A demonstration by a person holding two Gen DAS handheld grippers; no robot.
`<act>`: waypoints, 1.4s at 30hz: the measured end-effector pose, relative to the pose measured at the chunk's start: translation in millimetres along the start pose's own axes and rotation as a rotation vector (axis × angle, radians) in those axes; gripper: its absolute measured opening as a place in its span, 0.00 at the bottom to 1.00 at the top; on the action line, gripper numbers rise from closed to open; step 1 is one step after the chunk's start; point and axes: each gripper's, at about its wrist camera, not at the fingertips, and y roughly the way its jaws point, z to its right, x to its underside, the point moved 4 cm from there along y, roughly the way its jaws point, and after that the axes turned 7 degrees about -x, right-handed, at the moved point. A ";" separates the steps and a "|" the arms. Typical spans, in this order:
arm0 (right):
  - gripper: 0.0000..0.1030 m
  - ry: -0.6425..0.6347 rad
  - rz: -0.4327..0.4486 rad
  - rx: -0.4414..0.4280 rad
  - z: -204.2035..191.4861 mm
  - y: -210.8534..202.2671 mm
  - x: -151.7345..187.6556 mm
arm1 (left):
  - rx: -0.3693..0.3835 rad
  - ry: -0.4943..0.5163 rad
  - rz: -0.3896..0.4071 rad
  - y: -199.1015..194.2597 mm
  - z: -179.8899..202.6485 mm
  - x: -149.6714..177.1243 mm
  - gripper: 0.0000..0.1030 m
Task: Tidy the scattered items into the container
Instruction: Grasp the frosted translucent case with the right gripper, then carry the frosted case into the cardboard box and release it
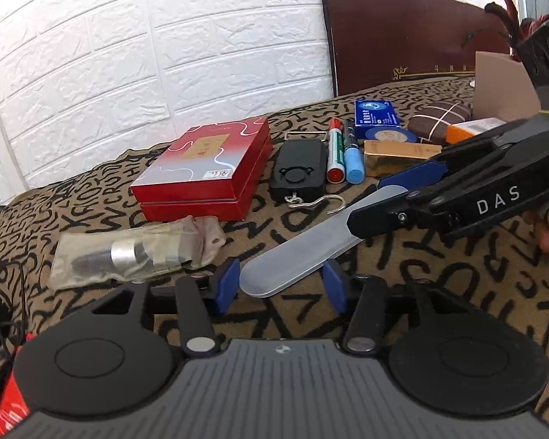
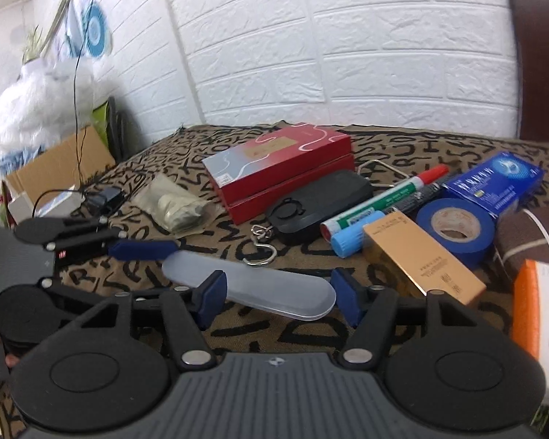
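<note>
Over the patterned cloth (image 1: 421,278), both tools straddle the translucent case (image 1: 292,256) ends, tilted downward.

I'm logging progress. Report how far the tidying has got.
Done: nothing visibly; no item is seen inside a container. In hand: the left gripper and right gripper each have jaws around the translucent case lying on the cloth; whether they press it is unclear. Left: red box, hanging scale, markers, blue tape, gold box.
</note>
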 end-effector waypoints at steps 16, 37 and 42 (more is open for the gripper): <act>0.61 0.008 0.191 0.032 -19.1 -74.2 -31.6 | 0.029 -0.036 0.159 -51.0 12.2 -48.2 0.46; 0.61 0.217 0.307 0.414 114.4 -259.7 -45.7 | 0.291 0.124 0.323 2.5 191.2 -190.5 0.42; 0.61 0.279 0.212 0.462 146.1 -246.3 -32.0 | 0.304 0.171 0.262 27.1 204.3 -192.2 0.42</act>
